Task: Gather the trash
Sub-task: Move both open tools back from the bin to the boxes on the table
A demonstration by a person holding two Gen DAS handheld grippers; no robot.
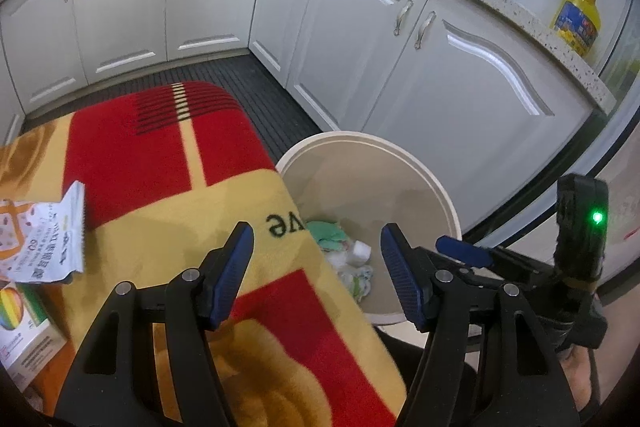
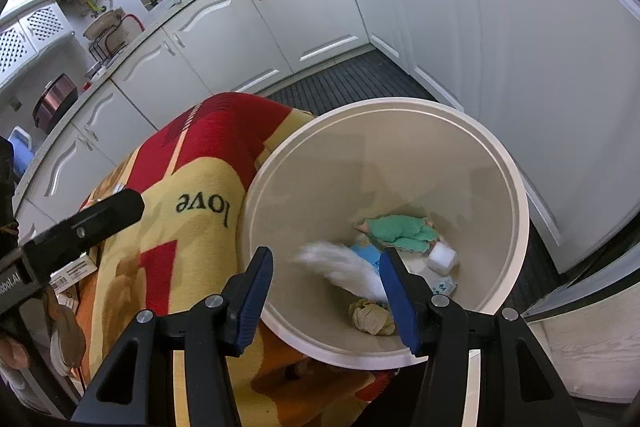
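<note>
White kitchen cabinets ring our blanket-covered table (image 1: 168,219). Both grippers, left (image 1: 316,279) and right (image 2: 324,301), have jaws spread and empty. A blurred white scrap (image 2: 340,267) is over the bin (image 2: 516,187); a wrapper (image 1: 48,239) at 9 o'clock could slip off unnoticed.

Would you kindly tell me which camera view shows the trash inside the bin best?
The right wrist view: it looks down into the bin at the trash. In the left wrist view, the blanket partly hides it.
</note>
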